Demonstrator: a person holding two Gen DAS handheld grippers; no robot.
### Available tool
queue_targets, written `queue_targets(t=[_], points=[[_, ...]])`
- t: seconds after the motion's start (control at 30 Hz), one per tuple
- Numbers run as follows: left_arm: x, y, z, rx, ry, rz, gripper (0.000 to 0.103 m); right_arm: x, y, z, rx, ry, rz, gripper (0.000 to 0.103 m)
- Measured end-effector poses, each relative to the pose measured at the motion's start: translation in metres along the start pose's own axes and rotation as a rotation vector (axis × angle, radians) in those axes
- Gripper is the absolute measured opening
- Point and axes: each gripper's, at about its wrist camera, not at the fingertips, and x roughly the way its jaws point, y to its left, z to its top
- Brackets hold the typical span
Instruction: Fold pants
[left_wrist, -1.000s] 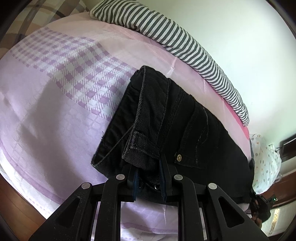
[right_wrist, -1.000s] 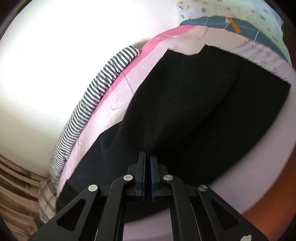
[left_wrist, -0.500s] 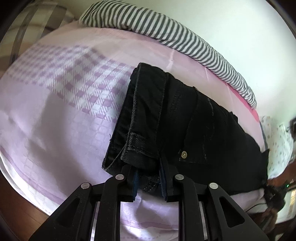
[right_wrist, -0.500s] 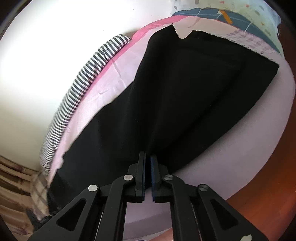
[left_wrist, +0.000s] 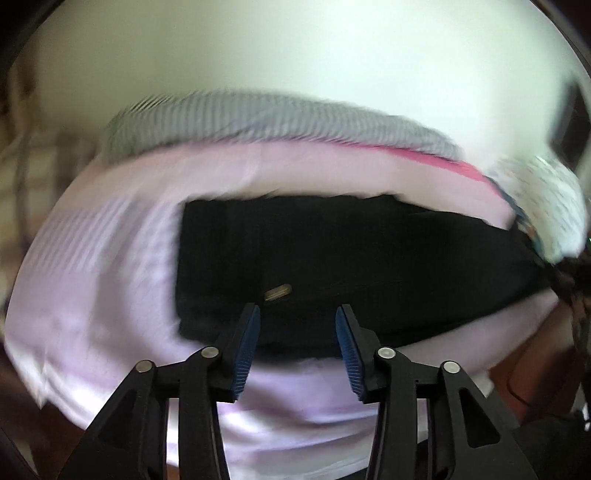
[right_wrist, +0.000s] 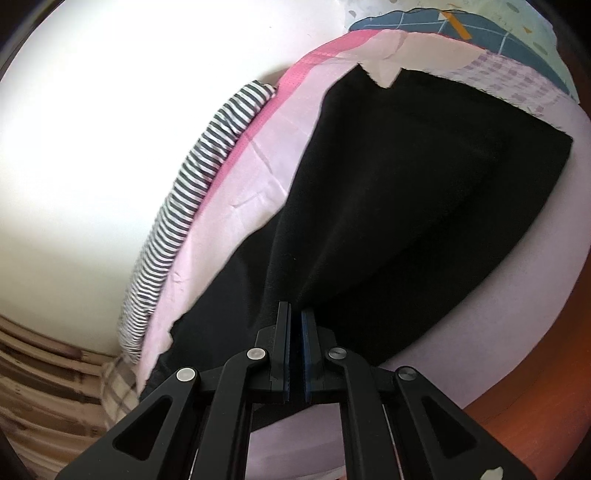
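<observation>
Left gripper (left_wrist: 297, 314) hangs wide open above the pants (left_wrist: 332, 258). Right gripper (right_wrist: 296, 325) pinches their edge on the bed (right_wrist: 535, 295)

My left gripper (left_wrist: 297, 317) is matte black plastic, its angled arms pierced by triangular cut-outs and pinned with round silver screws. Ribbed blue pads (left_wrist: 246, 347) line my fingers. My right gripper (right_wrist: 295, 325) has the same black frame, silver screws and blue-lined fingers.

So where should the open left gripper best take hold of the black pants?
Probably the thick waistband end of the black pants, near the brass rivet. The left gripper hangs open just before that near edge, which lies flat, so come low from the near bed side.
</observation>
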Motion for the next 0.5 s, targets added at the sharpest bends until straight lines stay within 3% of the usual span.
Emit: queue_targets(t=[0.03, 0.27, 0.4, 0.5], points=[[0.004, -0.02, 0.004, 0.048, -0.008, -0.035, 0.053, -0.001, 0.002, 0.001, -0.001, -0.001, 0.003, 0.006], [0.053, -0.164, 0.017, 0.428, -0.01, -0.232, 0.053, -0.001, 0.008, 0.011, 0.009, 0.016, 0.037, 0.006], [0.081, -0.228, 0.02, 0.523, 0.031, -0.338, 0.053, -0.003, 0.012, 0.018, 0.011, 0.019, 0.064, 0.006], [0.097, -0.267, 0.021, 0.567, 0.04, -0.34, 0.053, -0.004, 0.015, 0.021, 0.012, 0.026, 0.08, 0.006]])
